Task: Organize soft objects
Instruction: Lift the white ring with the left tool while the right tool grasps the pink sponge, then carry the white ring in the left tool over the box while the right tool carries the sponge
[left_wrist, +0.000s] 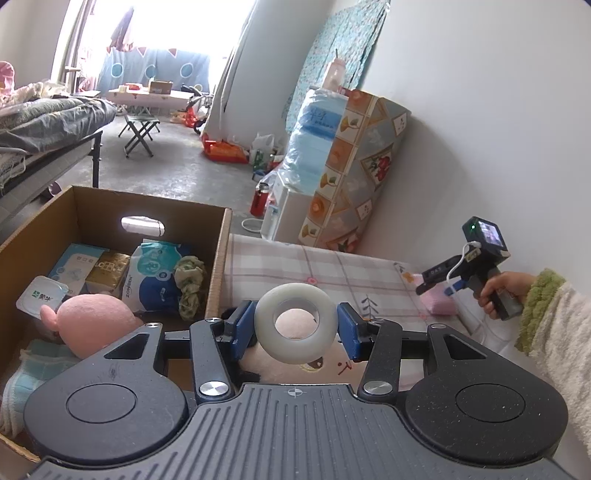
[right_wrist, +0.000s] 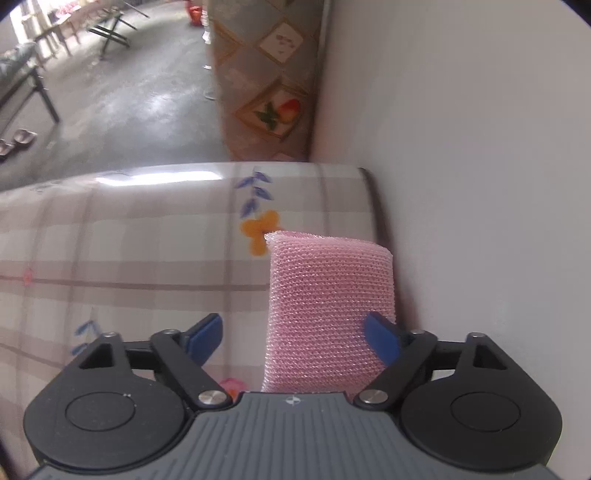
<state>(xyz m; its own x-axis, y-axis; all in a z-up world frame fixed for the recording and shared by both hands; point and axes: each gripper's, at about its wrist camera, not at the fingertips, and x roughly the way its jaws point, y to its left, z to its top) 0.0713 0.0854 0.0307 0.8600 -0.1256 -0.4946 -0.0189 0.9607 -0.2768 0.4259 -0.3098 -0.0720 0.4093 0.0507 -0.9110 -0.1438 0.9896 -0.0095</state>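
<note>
Surface: checked cloth (right_wrist: 110, 258) against a white wall.
Left view only: cardboard box (left_wrist: 218, 258) at left holding packets and a pink plush (left_wrist: 96, 325); left tool (left_wrist: 295, 328) clamps a white ring (left_wrist: 295, 325).
Right view only: right tool (right_wrist: 291, 336) gapes around a pink mesh sponge (right_wrist: 328, 295) by the wall, its left pad apart from it.

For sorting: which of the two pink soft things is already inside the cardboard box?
The pink plush is; the pink mesh sponge lies on the checked tablecloth.
</note>
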